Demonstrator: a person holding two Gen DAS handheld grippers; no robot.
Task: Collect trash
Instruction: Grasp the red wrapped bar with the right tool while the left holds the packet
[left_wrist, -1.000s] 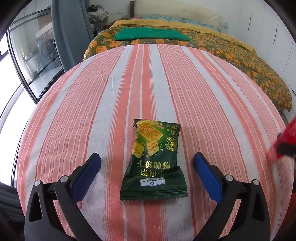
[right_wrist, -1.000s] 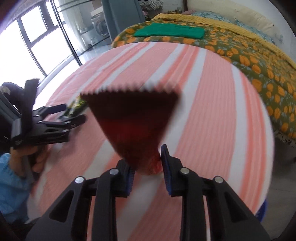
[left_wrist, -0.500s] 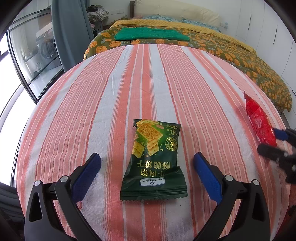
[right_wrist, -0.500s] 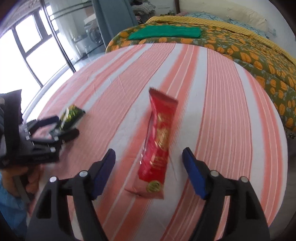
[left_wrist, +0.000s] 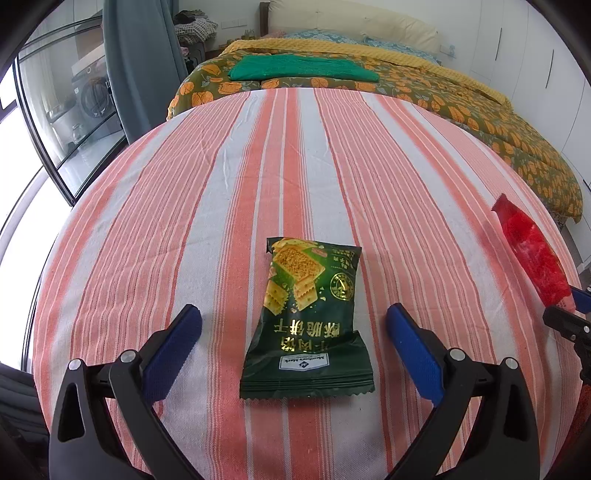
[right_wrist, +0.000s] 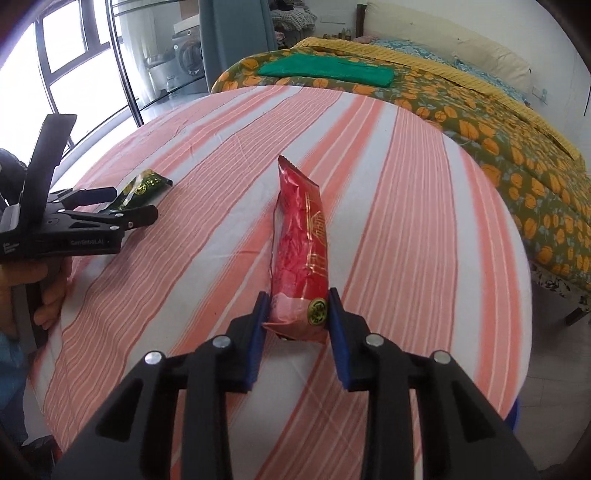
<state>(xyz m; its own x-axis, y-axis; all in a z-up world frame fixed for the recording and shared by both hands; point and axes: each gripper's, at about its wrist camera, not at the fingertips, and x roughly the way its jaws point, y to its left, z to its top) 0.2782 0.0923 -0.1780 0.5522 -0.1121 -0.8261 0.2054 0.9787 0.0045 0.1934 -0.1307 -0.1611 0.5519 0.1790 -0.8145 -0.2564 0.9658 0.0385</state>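
A green cracker packet (left_wrist: 314, 280) lies flat on the striped tablecloth (left_wrist: 295, 147), between the wide-apart fingers of my left gripper (left_wrist: 293, 314), which is open and does not touch it. My right gripper (right_wrist: 295, 306) is closing on the near end of a long red snack wrapper (right_wrist: 301, 240), and both blue pads press its sides. The wrapper's far end points away over the cloth. The left wrist view shows the red wrapper (left_wrist: 532, 254) and the right gripper (left_wrist: 567, 308) at the far right. The right wrist view shows the left gripper (right_wrist: 133, 202) and green packet (right_wrist: 146, 186) at the left.
A hand (right_wrist: 51, 295) holds the left gripper's handle. Behind the round table stands a bed (left_wrist: 443, 92) with an orange-patterned cover and a folded green cloth (left_wrist: 303, 68). Glass doors and a curtain are to the left. The table edge drops off close on the right.
The right gripper held the red wrapper up near the camera, then opened wide with it lying on the cloth, and now has closed on its near end. The left gripper stayed still.
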